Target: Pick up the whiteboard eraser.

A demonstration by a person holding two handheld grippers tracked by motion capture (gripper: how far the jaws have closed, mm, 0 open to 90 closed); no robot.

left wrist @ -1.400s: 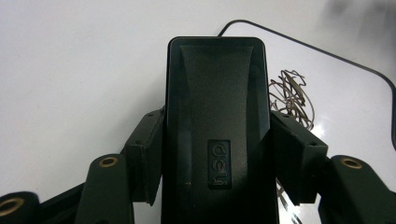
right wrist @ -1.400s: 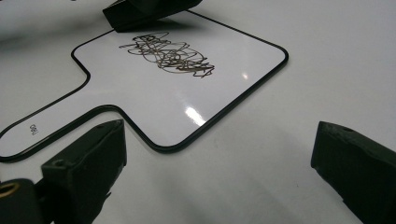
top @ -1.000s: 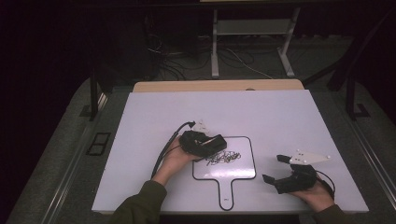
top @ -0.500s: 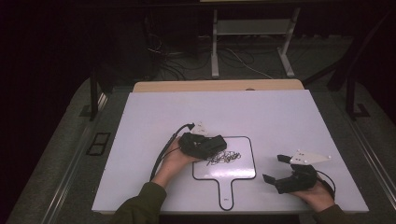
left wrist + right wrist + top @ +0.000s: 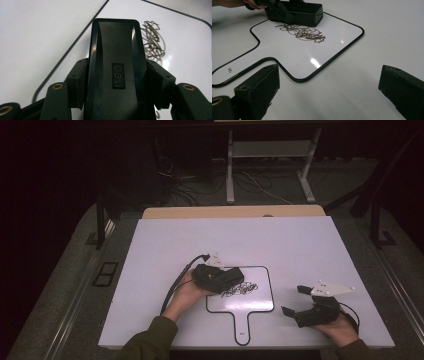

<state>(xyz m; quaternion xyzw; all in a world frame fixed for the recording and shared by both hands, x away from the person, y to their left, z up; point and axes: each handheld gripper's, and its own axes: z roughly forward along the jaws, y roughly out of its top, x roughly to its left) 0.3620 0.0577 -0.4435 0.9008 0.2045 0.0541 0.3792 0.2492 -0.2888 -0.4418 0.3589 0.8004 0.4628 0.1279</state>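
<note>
High view: I hold the left gripper [image 5: 235, 279] over the small whiteboard [image 5: 260, 300] on the white worktop [image 5: 300, 245]. Its jaws are pinching a black eraser [image 5: 116, 65] by its two long sides. The eraser sits at the left part of the board, just beside the brown scribble [image 5: 241, 288].

I think my job is to rub the scribble off. To do it well, I should keep the eraser flat on the board, press down gently, and slide it across all the brown lines. If I tip it, some lines will stay. The board may slip, so I should push slowly.

The eraser is long and thin. Its long way runs straight out from my jaws, and its far end points toward the scribble. The board's handle [image 5: 242, 327] points at me, near the front edge of the worktop.

My right gripper [image 5: 291, 301] rests near the board's right side, not touching it. Its jaws are spread wide and hold nothing.
</note>
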